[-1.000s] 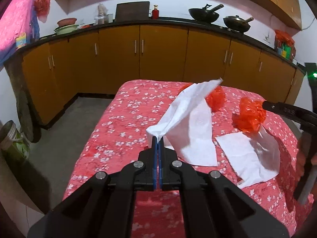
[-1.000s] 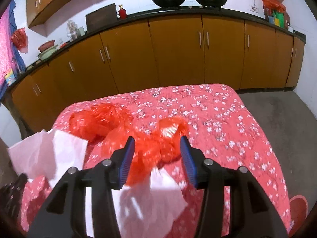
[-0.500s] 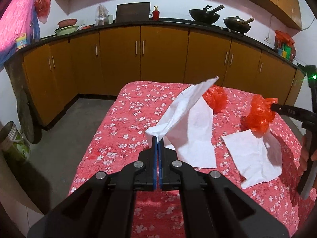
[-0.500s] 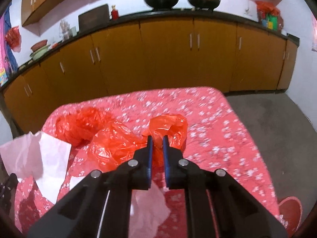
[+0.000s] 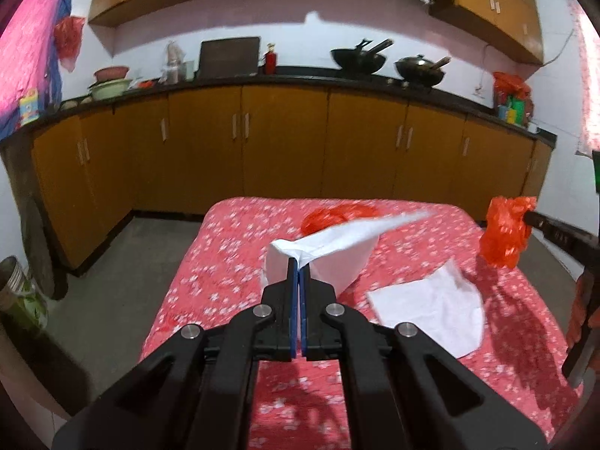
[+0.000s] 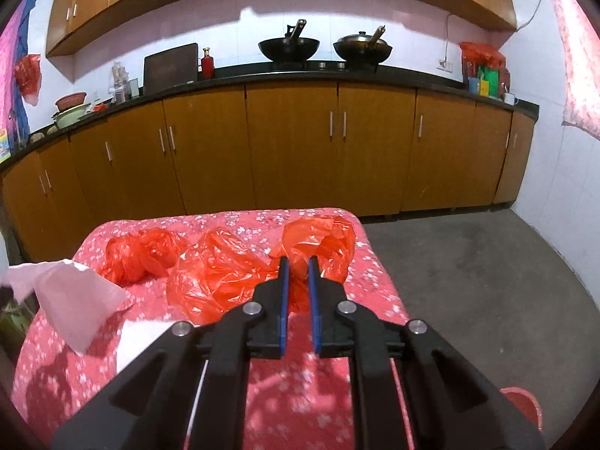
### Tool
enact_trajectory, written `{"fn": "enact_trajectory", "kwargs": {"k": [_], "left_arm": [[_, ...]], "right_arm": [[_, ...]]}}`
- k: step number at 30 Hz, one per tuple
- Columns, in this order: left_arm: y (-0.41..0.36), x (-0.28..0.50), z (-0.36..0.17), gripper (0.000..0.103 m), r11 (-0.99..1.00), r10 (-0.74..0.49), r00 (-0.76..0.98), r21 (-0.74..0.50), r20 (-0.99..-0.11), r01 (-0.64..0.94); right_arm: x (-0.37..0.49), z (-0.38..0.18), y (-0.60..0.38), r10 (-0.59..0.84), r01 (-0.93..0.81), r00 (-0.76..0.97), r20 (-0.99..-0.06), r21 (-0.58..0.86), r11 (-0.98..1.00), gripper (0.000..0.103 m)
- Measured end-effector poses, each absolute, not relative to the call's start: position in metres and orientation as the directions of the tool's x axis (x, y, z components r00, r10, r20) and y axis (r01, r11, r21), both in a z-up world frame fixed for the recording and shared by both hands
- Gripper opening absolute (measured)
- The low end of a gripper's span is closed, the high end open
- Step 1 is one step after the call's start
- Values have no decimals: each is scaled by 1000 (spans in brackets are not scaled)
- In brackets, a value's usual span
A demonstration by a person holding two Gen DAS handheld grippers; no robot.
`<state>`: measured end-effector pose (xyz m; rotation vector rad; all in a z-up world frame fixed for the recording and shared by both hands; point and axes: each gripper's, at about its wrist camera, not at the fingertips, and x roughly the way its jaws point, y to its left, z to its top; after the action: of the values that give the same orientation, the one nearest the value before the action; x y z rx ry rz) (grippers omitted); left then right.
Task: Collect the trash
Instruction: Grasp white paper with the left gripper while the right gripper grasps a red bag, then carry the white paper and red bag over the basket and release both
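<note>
My left gripper is shut on a white tissue and holds it lifted above the red flowered table. My right gripper is shut on a red plastic bag and holds it raised; the bag also shows at the right of the left wrist view. A second white tissue lies flat on the table. Another crumpled red bag sits at the table's far side, also in the left wrist view.
Brown kitchen cabinets run along the far wall under a black counter with two woks. A red bin stands on the floor at the lower right. A metal container stands on the floor at the left.
My right gripper closed on the red bag and lifted it off the table. My left gripper has risen with the white tissue, which now trails to the right.
</note>
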<state>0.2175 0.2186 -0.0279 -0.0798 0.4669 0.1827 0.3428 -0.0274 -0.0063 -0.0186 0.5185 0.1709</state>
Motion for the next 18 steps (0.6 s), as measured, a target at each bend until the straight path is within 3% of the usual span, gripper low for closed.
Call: {"fn": "enact_trajectory", "kwargs": {"k": [18], "left_arm": [[123,225,-5,1,999,-48,911,-18,-409,45]], "right_arm": [[273,-7,-96,114,-116,880,-462,23,993,11]]}}
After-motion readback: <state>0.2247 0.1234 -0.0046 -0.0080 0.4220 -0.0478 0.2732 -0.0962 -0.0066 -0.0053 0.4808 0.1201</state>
